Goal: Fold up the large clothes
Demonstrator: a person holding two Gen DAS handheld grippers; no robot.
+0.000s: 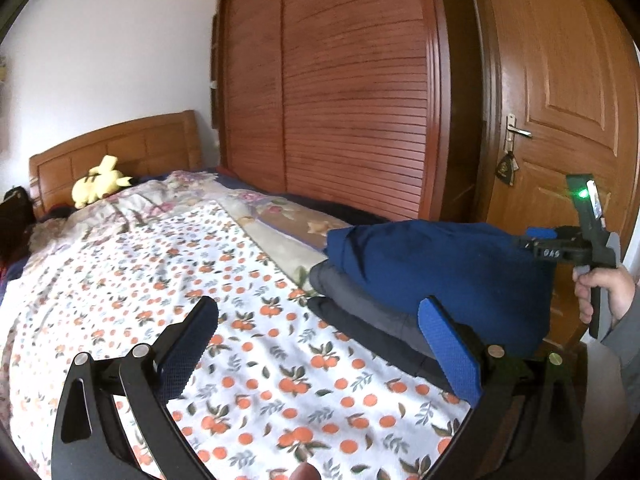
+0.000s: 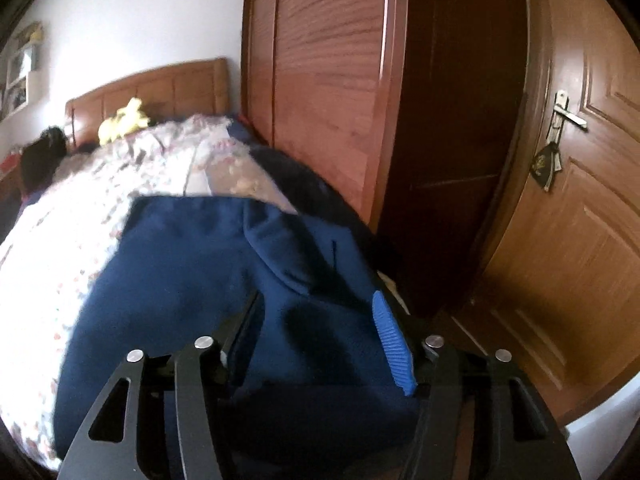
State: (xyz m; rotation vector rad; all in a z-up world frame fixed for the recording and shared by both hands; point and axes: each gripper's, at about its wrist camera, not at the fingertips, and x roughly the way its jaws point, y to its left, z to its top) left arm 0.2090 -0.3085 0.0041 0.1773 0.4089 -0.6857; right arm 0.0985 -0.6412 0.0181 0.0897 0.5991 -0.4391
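A navy blue garment [image 1: 440, 264] lies folded on top of dark grey clothes [image 1: 360, 312] at the right edge of the bed. My left gripper [image 1: 316, 332] is open and empty above the orange-print sheet, left of the pile. My right gripper [image 2: 316, 320] has its jaws apart around a thick fold of the blue garment [image 2: 180, 272]; its blue pad [image 2: 390, 340] lies against the cloth. Whether it grips the cloth is unclear. The right gripper also shows in the left wrist view [image 1: 552, 240] at the garment's far right end.
The bed's orange-print sheet [image 1: 200, 280] spreads left and forward. A yellow plush toy [image 1: 100, 186] sits by the wooden headboard [image 1: 120, 148]. A slatted wardrobe [image 1: 340, 100] and a wooden door [image 1: 560, 100] stand close on the right.
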